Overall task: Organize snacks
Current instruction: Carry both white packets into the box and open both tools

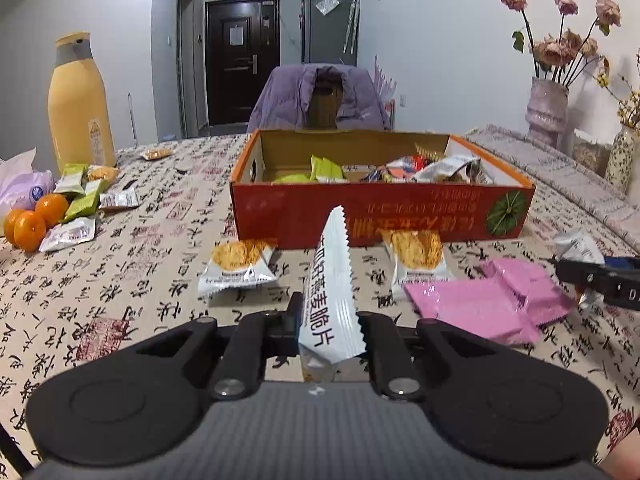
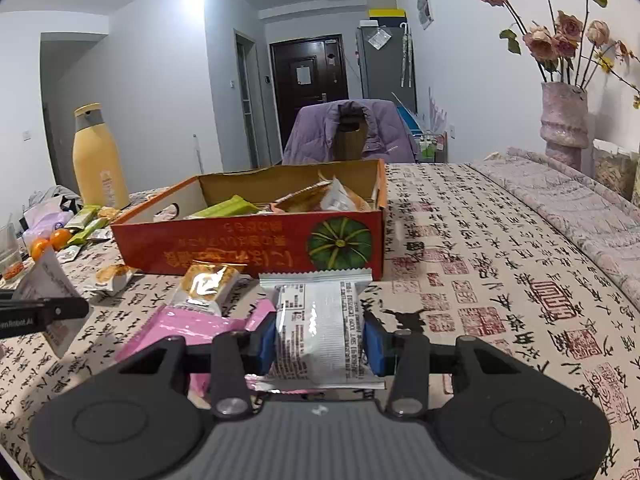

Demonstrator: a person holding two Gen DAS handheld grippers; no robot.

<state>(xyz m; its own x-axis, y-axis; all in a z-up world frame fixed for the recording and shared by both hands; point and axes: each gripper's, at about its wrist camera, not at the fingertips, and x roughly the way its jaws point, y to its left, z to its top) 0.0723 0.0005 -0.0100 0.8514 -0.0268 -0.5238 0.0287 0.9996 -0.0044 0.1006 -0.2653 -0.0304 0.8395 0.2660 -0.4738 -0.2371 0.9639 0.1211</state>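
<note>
L gripper (image 1: 330, 320) angled down toward the table (image 1: 160, 264), jaws clenched on a white crisp pack (image 1: 331, 292) held edge-on, serrated end sticking up toward 12 o'clock, lifted clear of the cloth. Ahead at 12 sits the red box (image 1: 380, 216), open top, already holding green, orange and silver snacks. Loose on the table just before the box: one noodle pack (image 1: 240, 264) at 10 o'clock of the L gripper, another (image 1: 418, 260) at 1 o'clock, pink packs (image 1: 488, 300) at 2–3 o'clock. Far at 9–10 o'clock: oranges (image 1: 30, 220), green packs (image 1: 82, 196), yellow bottle (image 1: 78, 104). R gripper (image 2: 320, 338) also tilted down, blue pads (image 2: 372, 342) grasping a silver pack (image 2: 320, 332) by its sides, label side up, flat and level, over the pink packs (image 2: 188, 328). From the R wrist view the box (image 2: 248, 248) lies at 11–12 o'clock, pumpkin print on its near corner; the L gripper (image 2: 44, 314) w/ its pack shows at 9 o'clock. In the L wrist view the R gripper's black finger (image 1: 600, 276) pokes in at 3 o'clock. Both tools near each other, in front of the box.
</note>
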